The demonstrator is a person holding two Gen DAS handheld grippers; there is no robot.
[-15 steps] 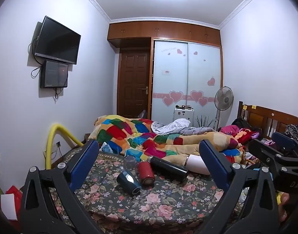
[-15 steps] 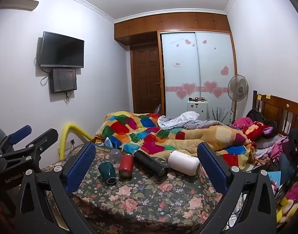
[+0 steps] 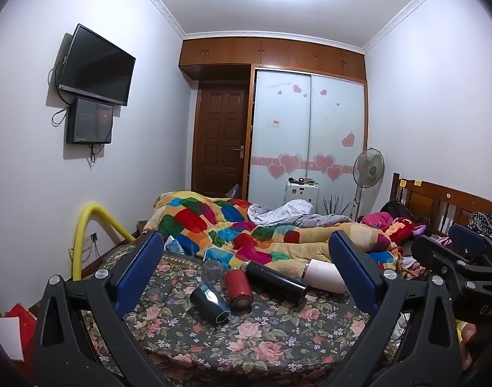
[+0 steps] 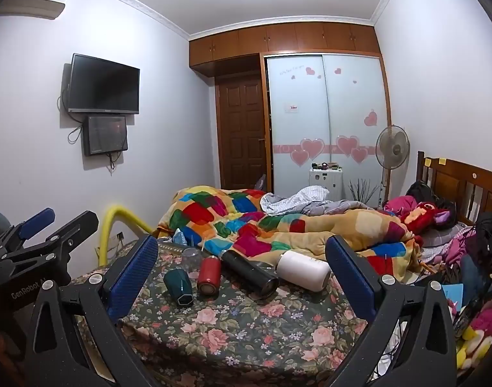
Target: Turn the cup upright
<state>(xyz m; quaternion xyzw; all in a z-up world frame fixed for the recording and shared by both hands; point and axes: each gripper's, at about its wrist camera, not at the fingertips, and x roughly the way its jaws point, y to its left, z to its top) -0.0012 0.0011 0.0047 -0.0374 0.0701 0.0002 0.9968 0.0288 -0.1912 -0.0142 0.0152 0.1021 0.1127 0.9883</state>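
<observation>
Pretty sure this is the approach step, nothing grabbed yet. Both the left gripper (image 3: 246,258) and the right gripper (image 4: 242,258) hang short of the bed (image 4: 246,332) with jaws wide apart and empty. Five vessels lie on the floral cover: dark green cup (image 4: 178,287), red cup (image 4: 209,278), black flask (image 4: 249,274), white cup (image 4: 303,270), and a clear glass (image 4: 191,258) behind that's hard to make out. Which cup is meant isn't clear. Next move needs picking one and closing in around its body.
</observation>
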